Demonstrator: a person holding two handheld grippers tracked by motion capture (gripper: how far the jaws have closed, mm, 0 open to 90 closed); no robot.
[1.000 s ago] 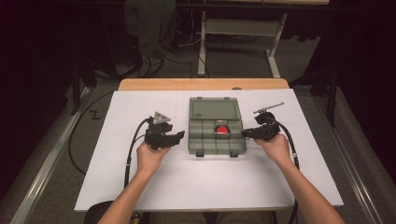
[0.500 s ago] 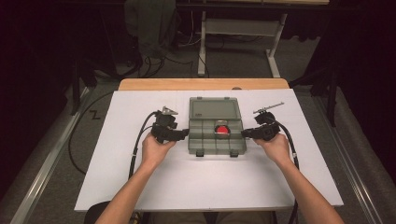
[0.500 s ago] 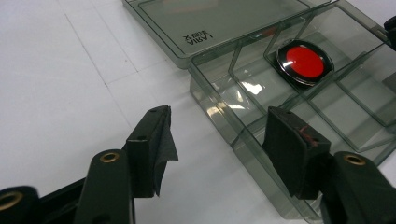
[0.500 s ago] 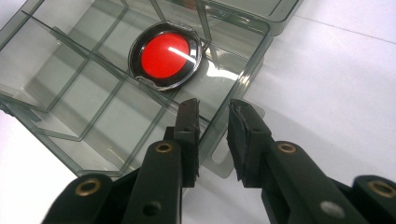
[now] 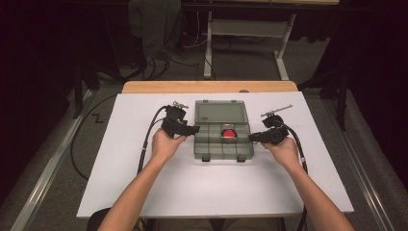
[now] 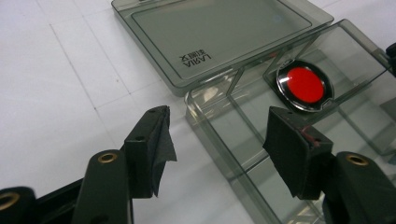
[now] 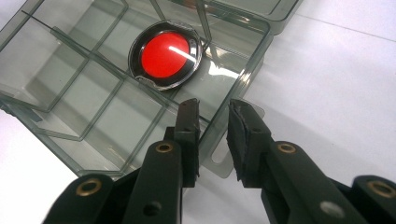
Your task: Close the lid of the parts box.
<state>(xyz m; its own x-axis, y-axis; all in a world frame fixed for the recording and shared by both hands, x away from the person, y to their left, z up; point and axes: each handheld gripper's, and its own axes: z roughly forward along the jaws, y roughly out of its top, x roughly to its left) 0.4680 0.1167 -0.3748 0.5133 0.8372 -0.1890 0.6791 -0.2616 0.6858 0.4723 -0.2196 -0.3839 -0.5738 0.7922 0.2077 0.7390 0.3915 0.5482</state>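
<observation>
Overhead first: I see the smoky compartment box (image 5: 223,137) near the middle of the white desk (image 5: 144,187), its lid (image 5: 221,111) thrown back flat on the far side. A round red disc (image 5: 229,134) with a dark rim sits in a compartment on the box's right half. My left gripper (image 5: 185,129) is at the box's left edge, my right gripper (image 5: 257,136) at its right edge, each held in a hand, cables trailing back over the desk. Next, left gripper view: the left fingers (image 6: 154,140) have just been opening and stand wide apart, one over bare desk, the other over the box's near compartments; the box's corner wall lies between them, but the pads do not press on it and nothing is gripped. Beyond them I note the red disc lying in its compartment and the lid with small printed lettering. Last, right gripper view: the right fingers (image 7: 189,128) are drawn fairly close, straddling the box's side wall, one inside the compartment and one outside over the desk. I cannot tell whether the pads actually pinch the wall. The red disc lies just past the inner fingertip.
</observation>
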